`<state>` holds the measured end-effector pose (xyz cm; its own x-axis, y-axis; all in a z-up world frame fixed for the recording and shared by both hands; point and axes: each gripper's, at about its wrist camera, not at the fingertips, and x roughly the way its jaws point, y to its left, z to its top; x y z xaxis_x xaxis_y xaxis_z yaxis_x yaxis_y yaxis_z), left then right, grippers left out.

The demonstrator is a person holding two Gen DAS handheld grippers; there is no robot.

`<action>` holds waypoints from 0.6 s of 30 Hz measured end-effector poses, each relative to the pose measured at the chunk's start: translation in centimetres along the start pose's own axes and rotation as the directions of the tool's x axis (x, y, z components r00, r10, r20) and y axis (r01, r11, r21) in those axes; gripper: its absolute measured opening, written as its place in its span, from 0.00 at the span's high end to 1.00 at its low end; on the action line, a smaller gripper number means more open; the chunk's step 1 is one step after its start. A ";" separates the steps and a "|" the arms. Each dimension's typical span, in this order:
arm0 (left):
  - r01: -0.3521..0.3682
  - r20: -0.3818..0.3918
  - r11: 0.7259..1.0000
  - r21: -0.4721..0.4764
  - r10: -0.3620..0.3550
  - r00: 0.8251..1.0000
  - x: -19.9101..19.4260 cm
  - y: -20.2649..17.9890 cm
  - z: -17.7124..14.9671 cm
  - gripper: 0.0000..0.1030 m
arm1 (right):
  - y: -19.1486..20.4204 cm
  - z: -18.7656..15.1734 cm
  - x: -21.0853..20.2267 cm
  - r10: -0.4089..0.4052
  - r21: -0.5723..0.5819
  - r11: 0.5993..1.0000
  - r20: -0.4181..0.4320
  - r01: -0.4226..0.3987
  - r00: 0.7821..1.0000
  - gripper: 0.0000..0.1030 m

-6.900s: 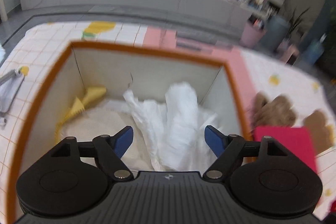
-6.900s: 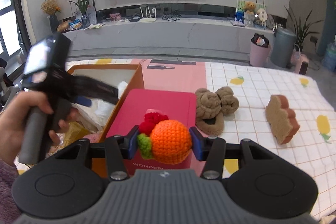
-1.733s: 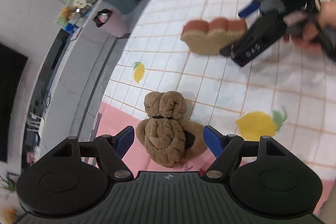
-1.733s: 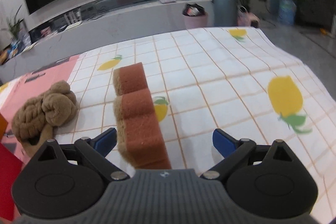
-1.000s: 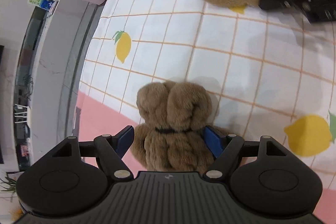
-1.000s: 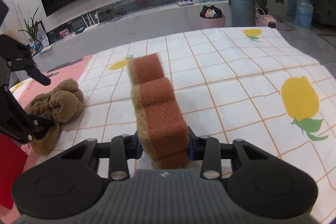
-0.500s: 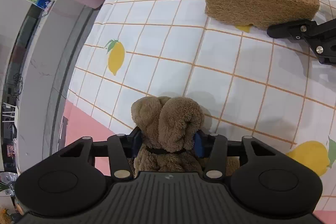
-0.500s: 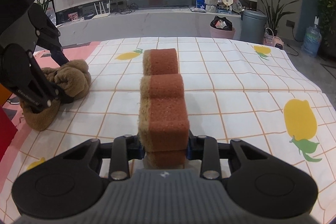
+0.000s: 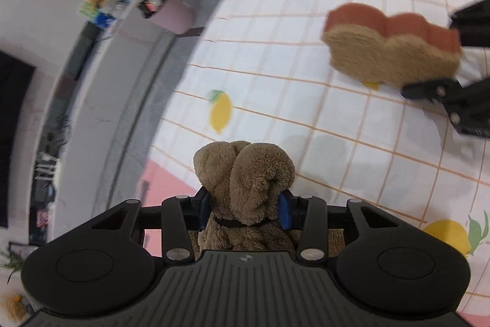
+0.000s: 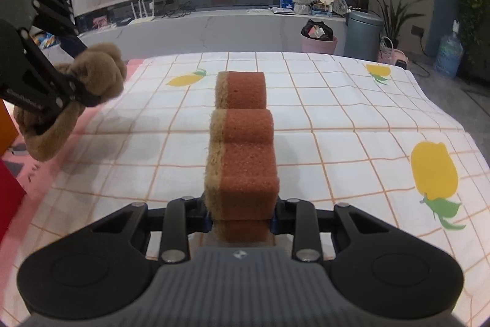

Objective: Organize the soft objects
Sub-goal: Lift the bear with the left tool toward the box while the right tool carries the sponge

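Lifted off the lemon-print tablecloth [image 9: 321,100] since before, we hold one brown plush towel roll [image 9: 245,173] in our just-closed left gripper [image 9: 244,212] and one scalloped sponge [image 10: 242,155] clamped in our right gripper [image 10: 242,218].

Two close wrist views, angled down, sharing the checked tablecloth [image 9: 306,75]

Fuzzy plush toy [image 9: 245,173], porous sponge [image 10: 245,155], matt printed cloth [image 10: 352,124]
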<state>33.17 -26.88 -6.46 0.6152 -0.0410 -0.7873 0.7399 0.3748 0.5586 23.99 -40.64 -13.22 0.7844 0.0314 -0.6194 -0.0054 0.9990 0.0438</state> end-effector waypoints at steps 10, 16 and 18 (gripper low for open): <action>-0.157 0.110 0.985 -0.075 0.165 0.980 -8.4 0.5 1.2 0.53 | 3.3 1.4 -9.5 0.006 0.035 0.999 0.215 -0.014 0.977 0.70; -0.277 0.238 0.944 -0.178 0.314 0.919 -14.9 -1.4 0.2 0.53 | 4.2 0.8 -14.7 -0.014 0.108 0.994 0.295 -0.019 0.955 0.70; -0.281 0.265 0.922 -0.265 0.350 0.898 -17.2 -1.8 -0.7 0.53 | 4.8 0.5 -16.1 -0.038 0.136 0.991 0.299 -0.003 0.953 0.70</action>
<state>21.02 -26.17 5.90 0.8839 -0.1514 -0.4425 0.4374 0.6027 0.6674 11.60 -36.40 -2.66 0.9337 -0.0173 -0.3577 0.0765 0.9854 0.1519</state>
